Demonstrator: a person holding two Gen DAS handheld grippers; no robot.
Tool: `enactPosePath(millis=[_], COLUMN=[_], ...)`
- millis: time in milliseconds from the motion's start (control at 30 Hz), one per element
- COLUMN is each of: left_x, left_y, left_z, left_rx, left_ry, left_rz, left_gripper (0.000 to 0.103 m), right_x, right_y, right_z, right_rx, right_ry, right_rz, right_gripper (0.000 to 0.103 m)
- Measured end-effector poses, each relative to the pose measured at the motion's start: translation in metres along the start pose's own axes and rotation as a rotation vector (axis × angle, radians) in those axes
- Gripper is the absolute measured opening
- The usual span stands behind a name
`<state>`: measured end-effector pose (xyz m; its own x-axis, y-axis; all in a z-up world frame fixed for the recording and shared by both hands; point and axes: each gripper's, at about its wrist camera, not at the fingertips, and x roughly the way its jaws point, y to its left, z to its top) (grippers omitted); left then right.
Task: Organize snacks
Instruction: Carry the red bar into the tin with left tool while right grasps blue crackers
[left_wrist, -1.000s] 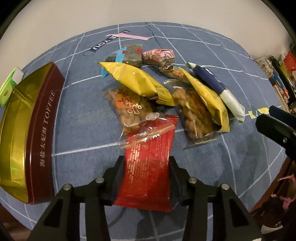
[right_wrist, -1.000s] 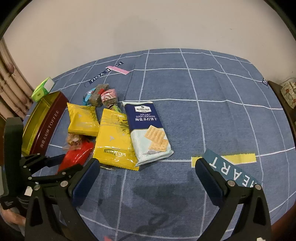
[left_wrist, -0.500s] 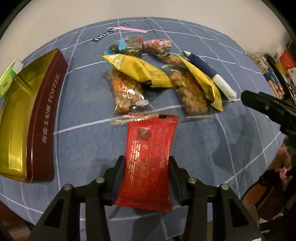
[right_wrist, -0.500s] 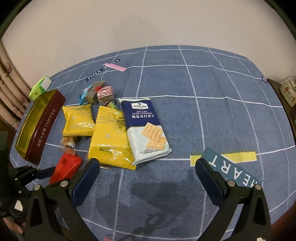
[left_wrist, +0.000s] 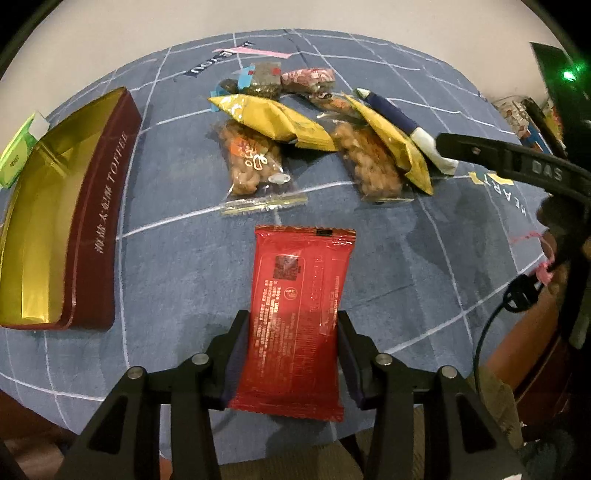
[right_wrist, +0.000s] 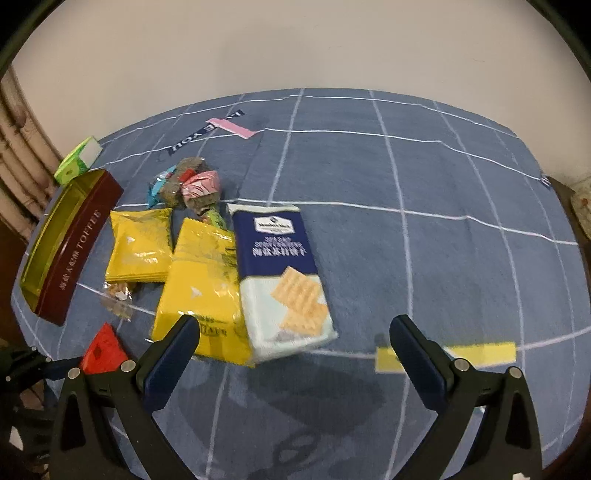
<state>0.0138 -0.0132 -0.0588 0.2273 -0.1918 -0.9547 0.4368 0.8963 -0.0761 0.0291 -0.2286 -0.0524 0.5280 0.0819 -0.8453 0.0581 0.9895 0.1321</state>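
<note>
Left tool (left_wrist: 290, 354) grips the red snack packet (left_wrist: 295, 317) above the surface; next it must carry it to the toffee tin (left_wrist: 62, 229). Right tool (right_wrist: 295, 354) hangs wide open, empty.

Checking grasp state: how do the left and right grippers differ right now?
The left gripper is shut on the red snack packet, lifted clear of the pile; the right gripper stands wide open with nothing between its pads. The left gripper looks at the open toffee tin to one side; the right gripper hovers over the blue cracker pack. Both point steeply down at the blue checked cloth.
</note>
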Motion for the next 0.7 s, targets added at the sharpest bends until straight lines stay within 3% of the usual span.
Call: enactPosePath(millis=[433,700], left_x=[-0.031,-0.064], left_y=[0.002,0.027], left_z=[0.010,0.031], left_rx=[0.005,-0.011], left_ry=[-0.073,-0.156], left_rz=[0.003,0.056], left_gripper=[0.046,0.046], right_x=[0.023,0.033], right_y=[-0.005,-0.007], right_z=[0.020,0.025], right_rx=[-0.017,0.006], right_ry=[0.021,0.042], right_rz=[0.008,0.029], right_gripper=[0.096,0.089])
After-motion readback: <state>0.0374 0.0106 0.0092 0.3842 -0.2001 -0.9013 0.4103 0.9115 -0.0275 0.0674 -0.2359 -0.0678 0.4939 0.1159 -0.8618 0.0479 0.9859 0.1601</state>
